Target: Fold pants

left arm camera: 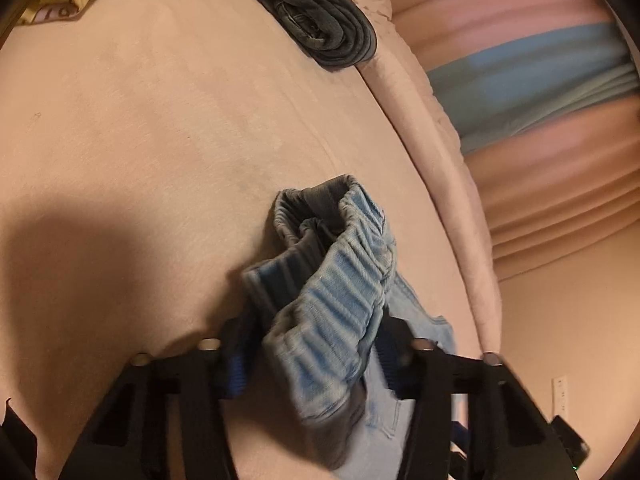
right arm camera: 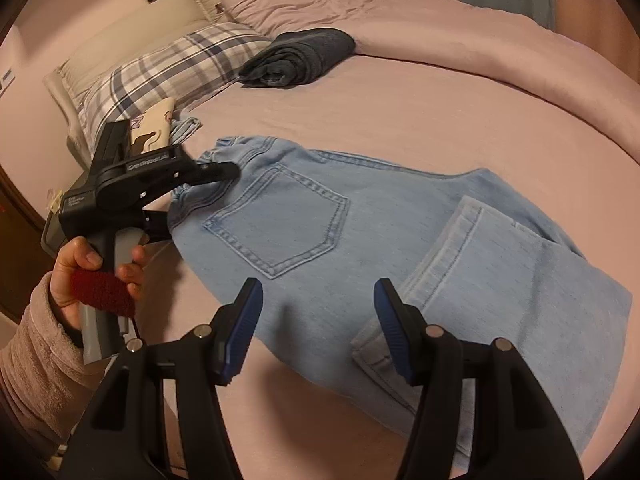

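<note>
Faded denim pants, ribbed waistband; seemingly matt cotton bedsheet.

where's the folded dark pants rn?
Right wrist view: the folded dark pants lie on the bed at upper centre, right of the plaid pillow, beyond the light blue jeans.

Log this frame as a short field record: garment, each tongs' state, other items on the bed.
garment: light blue jeans, back pocket up, one leg folded over, on the pink bed sheet
left tongs: at the elastic waistband, which sits bunched between the fingers; grip not clear
right tongs: open, above the jeans, holding nothing
other: folded dark jeans; plaid pillow
</note>
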A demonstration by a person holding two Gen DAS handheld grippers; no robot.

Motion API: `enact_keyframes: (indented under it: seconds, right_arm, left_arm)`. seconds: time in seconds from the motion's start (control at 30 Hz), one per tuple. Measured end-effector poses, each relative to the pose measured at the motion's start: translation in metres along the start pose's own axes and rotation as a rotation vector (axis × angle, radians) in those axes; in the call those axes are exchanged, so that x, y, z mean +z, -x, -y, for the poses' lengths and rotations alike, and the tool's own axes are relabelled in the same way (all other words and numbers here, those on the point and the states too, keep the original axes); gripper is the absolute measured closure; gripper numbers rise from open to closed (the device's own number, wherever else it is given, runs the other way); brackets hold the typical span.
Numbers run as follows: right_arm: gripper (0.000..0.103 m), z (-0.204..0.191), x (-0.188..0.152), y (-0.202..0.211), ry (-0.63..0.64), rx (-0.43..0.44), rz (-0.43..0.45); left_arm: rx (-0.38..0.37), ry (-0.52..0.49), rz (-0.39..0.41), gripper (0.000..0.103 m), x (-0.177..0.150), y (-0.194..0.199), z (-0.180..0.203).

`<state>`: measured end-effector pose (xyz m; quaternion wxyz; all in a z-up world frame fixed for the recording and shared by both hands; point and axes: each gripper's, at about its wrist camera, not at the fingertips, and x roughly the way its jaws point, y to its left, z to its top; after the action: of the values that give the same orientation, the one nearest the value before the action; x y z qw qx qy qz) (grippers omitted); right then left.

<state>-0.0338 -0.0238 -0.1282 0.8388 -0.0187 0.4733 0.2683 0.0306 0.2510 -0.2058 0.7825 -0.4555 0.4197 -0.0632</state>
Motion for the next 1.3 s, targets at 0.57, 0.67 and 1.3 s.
enact_keyframes:
  seconds: [0.57, 0.67, 1.3]
  right_arm:
    - [0.063, 0.034, -0.033, -0.022, -0.144, 0.017, -0.072]
    - [0.061, 0.035, -0.034, -0.022, -0.152, 0.038, -0.066]
    - [0.019, 0.100, 0.019, 0.037, -0.623, 0.461, 0.053]
  left_arm:
    - [0.078, -0.621, 0.122, 0.071, -0.067, 0.029, 0.146]
    - [0.073, -0.707, 0.103, 0.071, -0.086, 0.024, 0.165]
    - [0.163, -1.099, 0.005, 0.072, -0.160, -0.016, 0.199]
